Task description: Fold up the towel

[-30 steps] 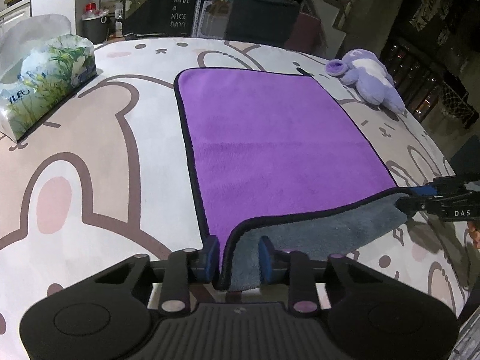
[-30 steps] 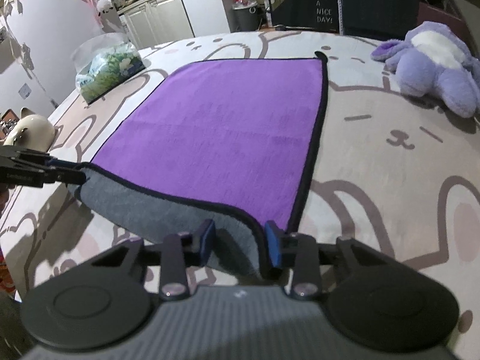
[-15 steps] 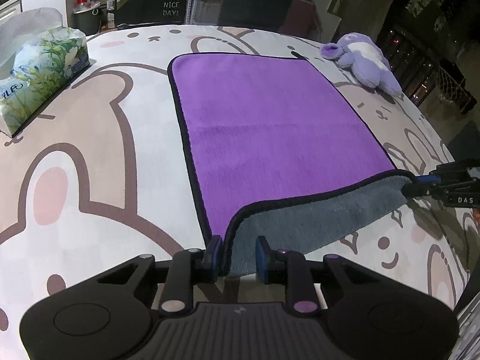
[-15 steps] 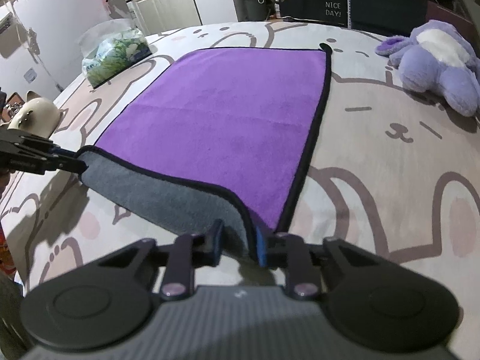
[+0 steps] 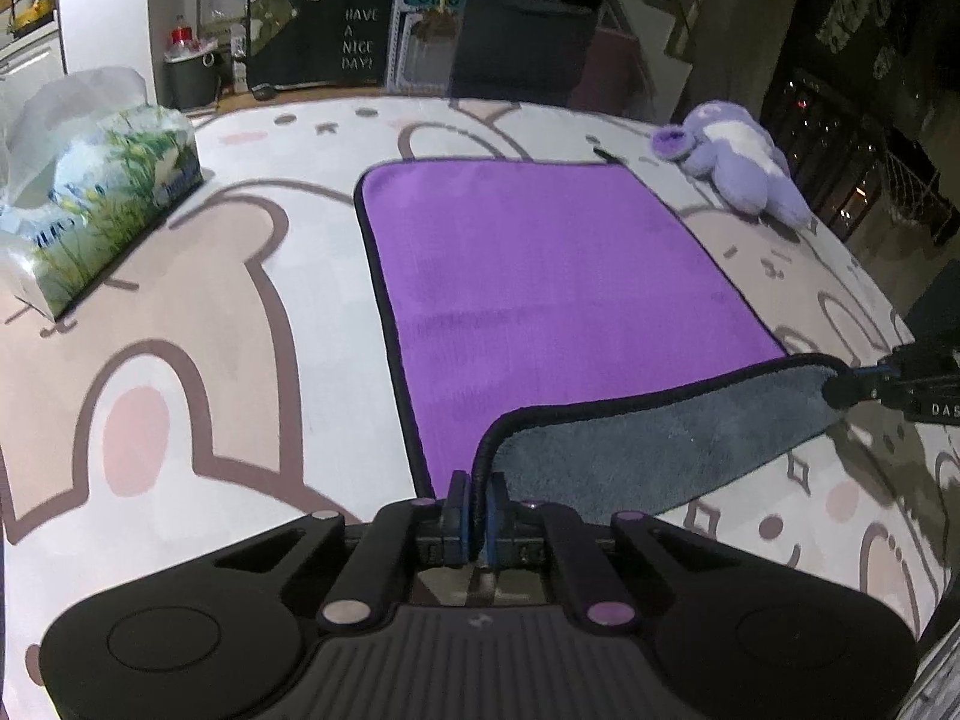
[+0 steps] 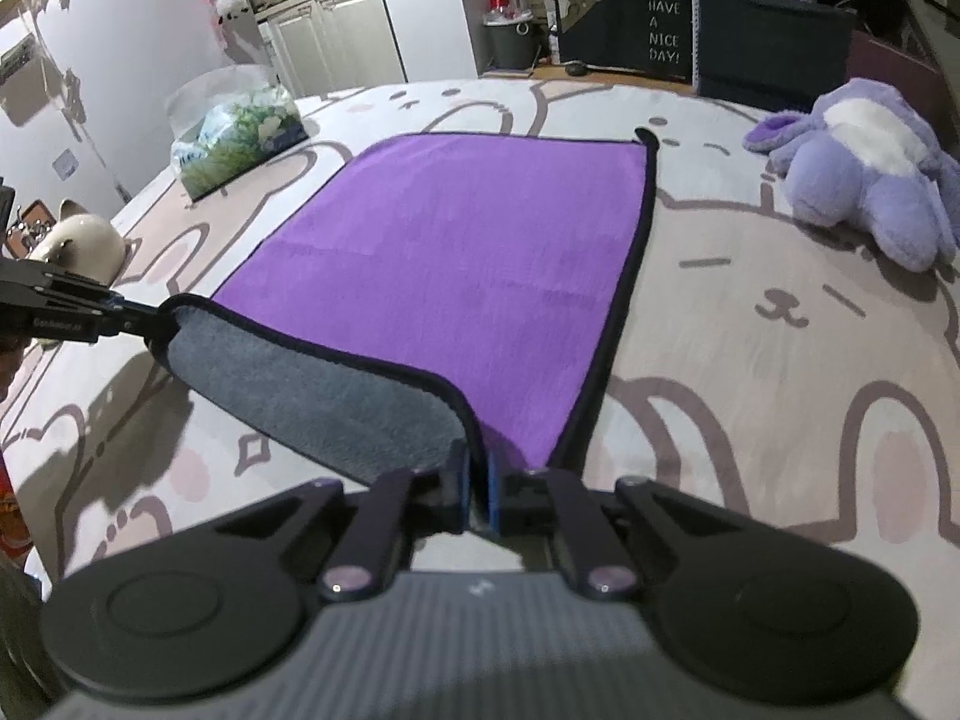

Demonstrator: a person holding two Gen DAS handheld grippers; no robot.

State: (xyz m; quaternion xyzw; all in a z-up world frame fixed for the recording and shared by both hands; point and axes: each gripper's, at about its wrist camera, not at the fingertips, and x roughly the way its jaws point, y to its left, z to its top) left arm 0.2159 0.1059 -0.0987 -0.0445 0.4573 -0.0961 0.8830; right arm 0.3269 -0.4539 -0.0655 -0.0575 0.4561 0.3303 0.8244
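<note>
White cabinets (image 6: 336, 30) behind a bunny-print surface (image 6: 750, 360).

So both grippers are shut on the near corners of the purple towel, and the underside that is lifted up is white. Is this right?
Not quite: the lifted underside is grey, not white, as the left wrist view shows. The rest holds: the left gripper and the right gripper are each shut on a near corner of the purple towel.
</note>
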